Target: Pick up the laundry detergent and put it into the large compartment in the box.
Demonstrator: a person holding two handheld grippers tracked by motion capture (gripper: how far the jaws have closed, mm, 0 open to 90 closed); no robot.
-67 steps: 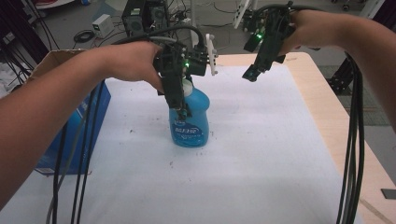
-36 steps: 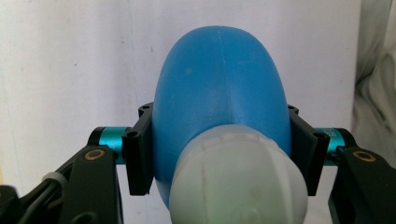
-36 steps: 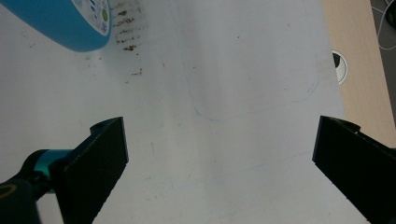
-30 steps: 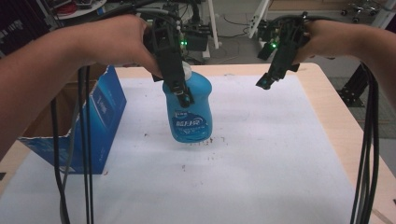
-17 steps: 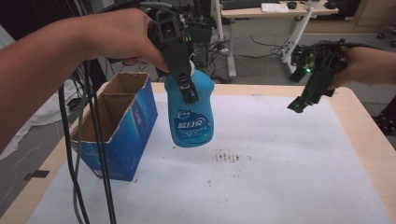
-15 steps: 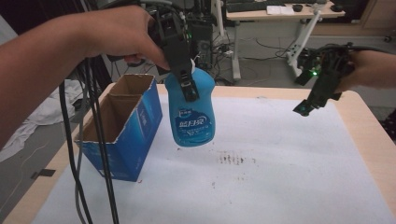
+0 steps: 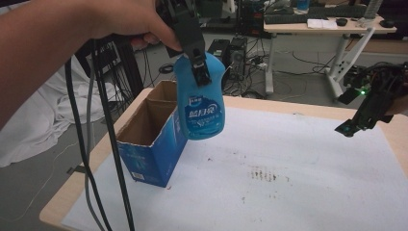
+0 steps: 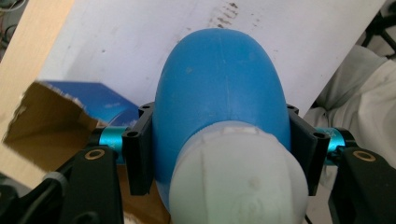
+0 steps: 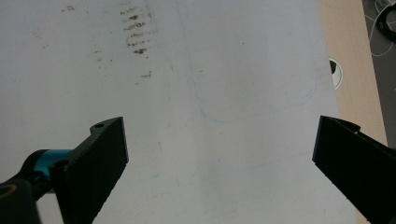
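A blue detergent bottle (image 7: 201, 103) with a white cap (image 8: 238, 182) hangs in the air, gripped at its neck by my left gripper (image 7: 196, 55), which is shut on it. The bottle (image 8: 219, 98) hovers just right of an open blue cardboard box (image 7: 150, 134) and partly above its right edge, well off the white table cover (image 7: 288, 183). In the left gripper view both black pads press the bottle's sides, with the box (image 8: 60, 121) below to the left. My right gripper (image 7: 361, 118) hangs at the right of the table with its jaws wide apart over the bare white cover (image 9: 219, 93).
Black cables (image 7: 103, 134) trail down from my left hand in front of the box. The cover carries a dark smudge (image 7: 263, 174) near the middle. The wooden table edge (image 7: 77, 192) runs along the left. Desks and computer gear (image 7: 308, 19) stand beyond the table.
My left gripper has lifted the bottle higher and carried it toward the blue box. The camera view has swung left. The right gripper has kept its place at the right, jaws still apart.
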